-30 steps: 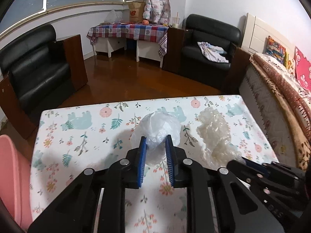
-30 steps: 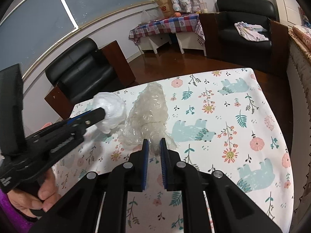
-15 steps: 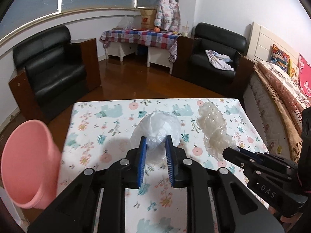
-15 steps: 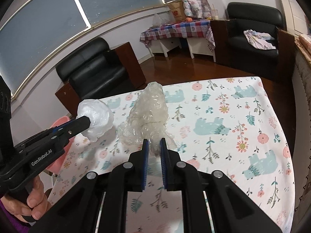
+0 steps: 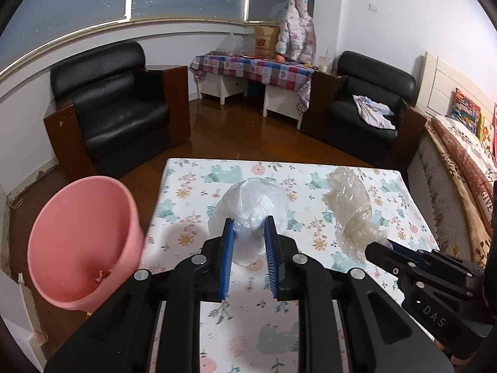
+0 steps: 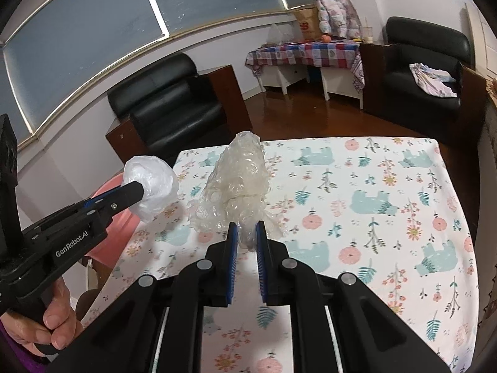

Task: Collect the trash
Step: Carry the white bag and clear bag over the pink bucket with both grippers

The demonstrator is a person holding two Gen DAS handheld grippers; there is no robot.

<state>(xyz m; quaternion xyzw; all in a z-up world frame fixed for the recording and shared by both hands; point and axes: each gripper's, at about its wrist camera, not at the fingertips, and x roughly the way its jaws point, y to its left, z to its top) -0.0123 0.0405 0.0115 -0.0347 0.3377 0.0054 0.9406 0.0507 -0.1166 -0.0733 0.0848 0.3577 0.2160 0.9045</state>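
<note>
Trash is in both our grippers, lifted off the table [image 5: 310,335]. The left gripper [image 5: 248,237] is clamped partway on a white bag [image 5: 248,205] at 12 o'clock of its view; the right gripper [image 6: 247,241] is pinched nearly closed on a tail of bubble wrap [image 6: 239,177]. We judge this the carry step. The pink bin [image 5: 80,233] sits off the table at 9 o'clock, so next we need to swing left over its mouth, then release.

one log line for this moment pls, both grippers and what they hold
left gripper: shut on white plastic bag | right gripper: shut on bubble wrap | both lifted above table | pink bin: left of table
</note>
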